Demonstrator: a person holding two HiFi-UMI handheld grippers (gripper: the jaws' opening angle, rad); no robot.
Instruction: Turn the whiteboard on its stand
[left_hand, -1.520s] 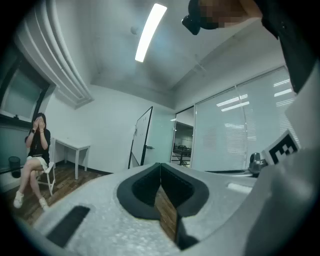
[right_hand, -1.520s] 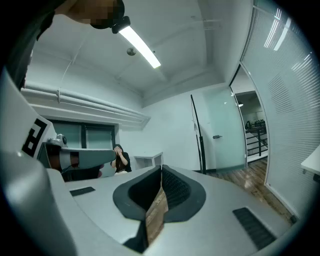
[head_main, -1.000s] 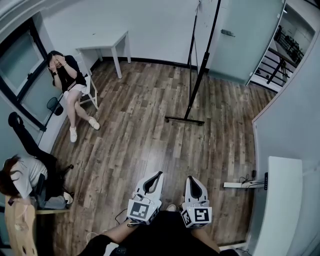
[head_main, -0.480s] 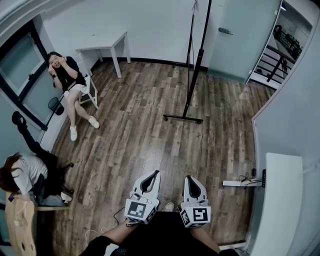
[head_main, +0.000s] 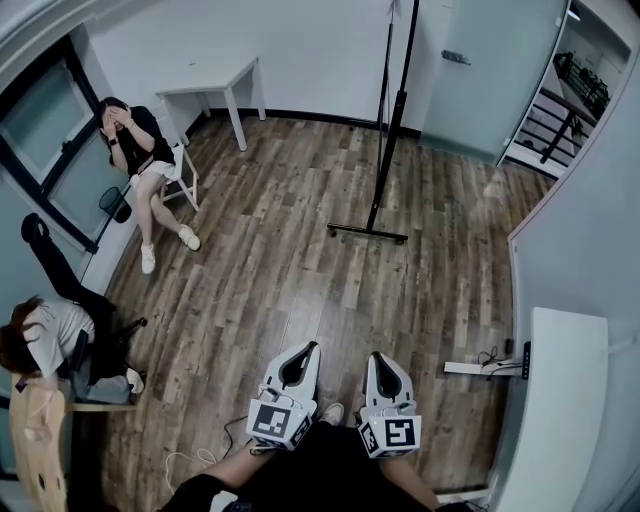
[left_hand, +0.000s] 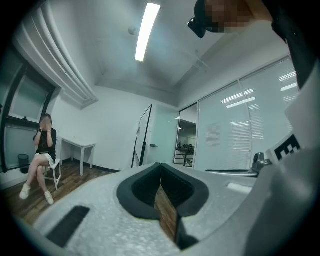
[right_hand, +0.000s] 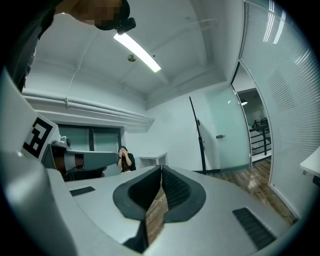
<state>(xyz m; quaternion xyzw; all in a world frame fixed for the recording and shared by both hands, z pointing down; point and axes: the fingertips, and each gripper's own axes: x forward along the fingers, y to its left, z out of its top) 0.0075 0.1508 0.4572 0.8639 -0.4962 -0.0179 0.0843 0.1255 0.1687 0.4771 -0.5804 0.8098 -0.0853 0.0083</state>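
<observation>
Fingers of the left gripper are clenched tip to tip with nothing between them. The right gripper is likewise closed and empty; its pads meet at the front, and only floor shows through the slit behind them. The two are held side by side, low in the head view, over the wood floor. The holder's arms are mostly cut off by the bottom edge.

Far left: a bent-over person, partly hidden at the frame edge. Next: a seated person, hands raised over the face. A white table stands against the back wall.

Centre-back: the whiteboard on its stand, well apart from both grippers. It is seen edge-on as a thin dark upright, so the board face is not readable, and the top is cut off by the frame. Its base bar lies flat on the floor.

Right: a glass door, and a white desk partly out of frame.
</observation>
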